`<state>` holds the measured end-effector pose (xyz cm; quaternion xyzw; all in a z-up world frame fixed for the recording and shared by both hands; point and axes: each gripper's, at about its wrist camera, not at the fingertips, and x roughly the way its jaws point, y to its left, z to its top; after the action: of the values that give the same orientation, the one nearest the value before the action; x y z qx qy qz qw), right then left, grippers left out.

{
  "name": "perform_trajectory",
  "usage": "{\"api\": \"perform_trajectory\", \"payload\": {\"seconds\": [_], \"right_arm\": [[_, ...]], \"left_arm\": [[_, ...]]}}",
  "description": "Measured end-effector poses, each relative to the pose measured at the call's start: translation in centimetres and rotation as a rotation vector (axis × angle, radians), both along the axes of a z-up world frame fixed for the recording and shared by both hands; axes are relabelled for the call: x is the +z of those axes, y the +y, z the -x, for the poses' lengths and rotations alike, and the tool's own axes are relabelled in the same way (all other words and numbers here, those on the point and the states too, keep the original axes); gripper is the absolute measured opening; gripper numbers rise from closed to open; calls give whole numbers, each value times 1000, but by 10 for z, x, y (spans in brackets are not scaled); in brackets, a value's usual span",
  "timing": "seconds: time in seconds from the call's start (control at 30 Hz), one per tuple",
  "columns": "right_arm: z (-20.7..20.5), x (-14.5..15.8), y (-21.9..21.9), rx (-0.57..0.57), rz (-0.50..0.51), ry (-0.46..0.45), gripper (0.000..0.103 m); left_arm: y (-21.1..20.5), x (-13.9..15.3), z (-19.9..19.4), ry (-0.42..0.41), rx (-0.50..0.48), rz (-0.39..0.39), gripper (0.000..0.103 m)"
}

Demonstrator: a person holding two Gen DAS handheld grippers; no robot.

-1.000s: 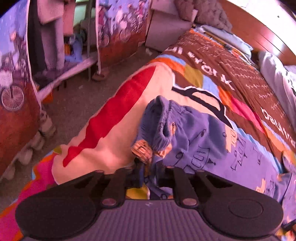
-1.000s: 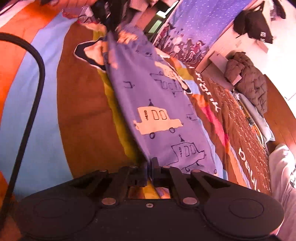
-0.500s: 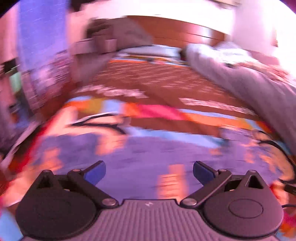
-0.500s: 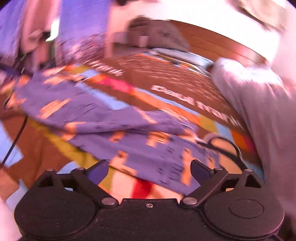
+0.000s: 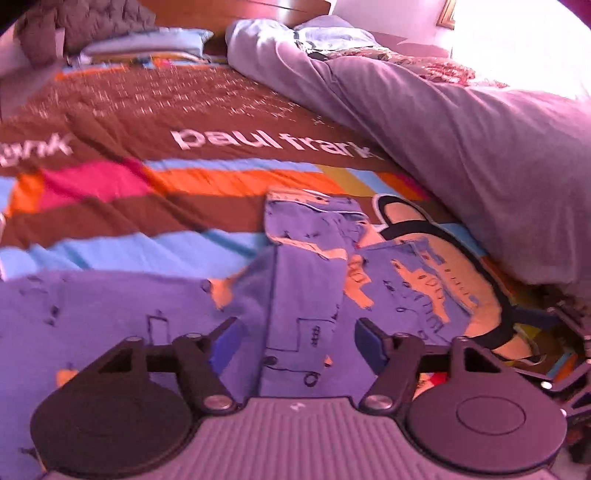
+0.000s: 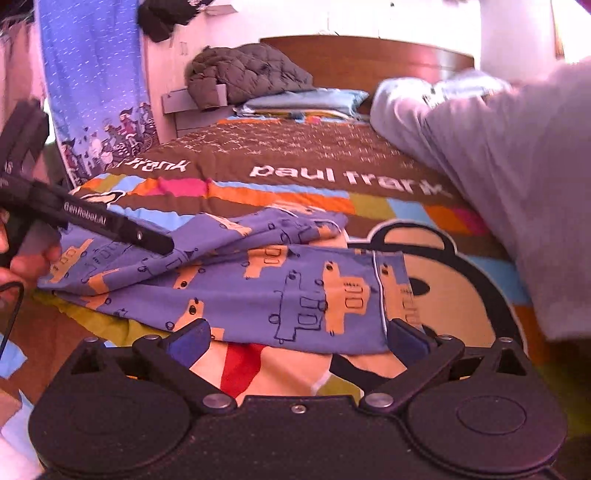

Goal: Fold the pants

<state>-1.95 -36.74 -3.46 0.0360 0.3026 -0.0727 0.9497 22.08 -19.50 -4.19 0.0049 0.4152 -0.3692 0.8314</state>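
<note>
Bed with striped bedspread (image 6: 295, 192) under me. Blue pants (image 6: 258, 288) lie folded over on it (car print). My left gripper (image 5: 293, 341) closing, nothing pinched; right gripper (image 6: 297, 338) opening wide, empty.

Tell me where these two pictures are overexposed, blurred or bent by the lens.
Left wrist view: upper right corner washed out white, bedspread slightly smeared, edges curved by fisheye. Right wrist view: wall behind the headboard blown out; pants fairly sharp; purple tint in both.
</note>
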Motion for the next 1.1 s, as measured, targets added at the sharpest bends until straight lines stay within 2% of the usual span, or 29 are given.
{"api": "perform_trajectory", "payload": {"seconds": [0.13,0.27,0.37,0.43,0.53,0.63,0.77,0.87,1.0,1.1], "right_arm": [[0,-1,-7,-6,-56,0,101],[-4,-2,-10,13,-94,15,98],[-16,0,-14,32,-108,18,95],[-31,3,-13,50,-76,36,92],[-70,14,-8,94,-31,60,89],[-117,27,-6,122,-52,85,89],[-191,36,-2,132,-85,163,87],[-249,32,-5,40,-162,276,76],[-301,19,-6,-50,-291,385,59],[-321,11,4,-83,-251,454,55]], "left_arm": [[10,-7,-4,65,-9,41,63],[16,-21,-14,167,80,32,39],[23,-27,-13,178,120,93,38],[29,-32,-12,199,151,161,36],[41,-45,-9,204,148,285,36],[49,-50,-12,223,142,338,36],[53,-52,-19,258,125,371,36],[56,-52,-21,263,105,383,36],[57,-57,-27,286,114,399,36],[59,-58,-31,305,124,416,36]]}}
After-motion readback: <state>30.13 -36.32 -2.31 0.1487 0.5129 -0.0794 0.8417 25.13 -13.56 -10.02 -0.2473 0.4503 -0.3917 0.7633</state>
